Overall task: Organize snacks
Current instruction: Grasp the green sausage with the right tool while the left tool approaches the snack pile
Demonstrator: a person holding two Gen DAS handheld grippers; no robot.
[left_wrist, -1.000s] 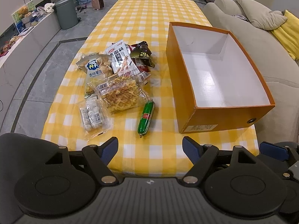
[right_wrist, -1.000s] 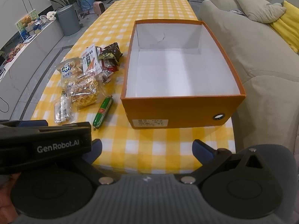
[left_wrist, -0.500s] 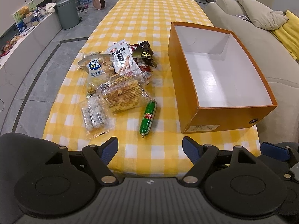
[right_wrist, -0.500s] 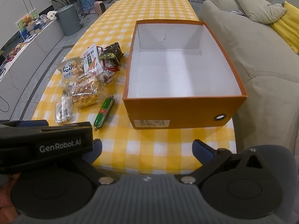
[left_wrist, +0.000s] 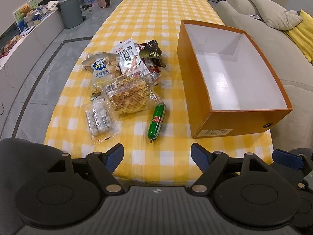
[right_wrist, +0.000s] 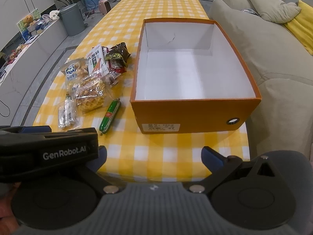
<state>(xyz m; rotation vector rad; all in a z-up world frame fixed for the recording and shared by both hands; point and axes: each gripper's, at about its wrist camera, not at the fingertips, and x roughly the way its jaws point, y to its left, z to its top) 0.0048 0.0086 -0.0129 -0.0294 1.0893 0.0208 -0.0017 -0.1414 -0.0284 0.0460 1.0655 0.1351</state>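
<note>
Orange box [right_wrist: 187, 115] empty; snack pile [left_wrist: 125, 78] beside.

I am seeing a shiny cardboard box [left_wrist: 197, 90], crinkly plastic snack bags [left_wrist: 131, 96], and a soft cloth tablecloth [left_wrist: 156, 19]

A grey bin [left_wrist: 70, 10] stands on the floor; cushions [left_wrist: 273, 12] rest on a beige sofa [left_wrist: 289, 45].
</note>
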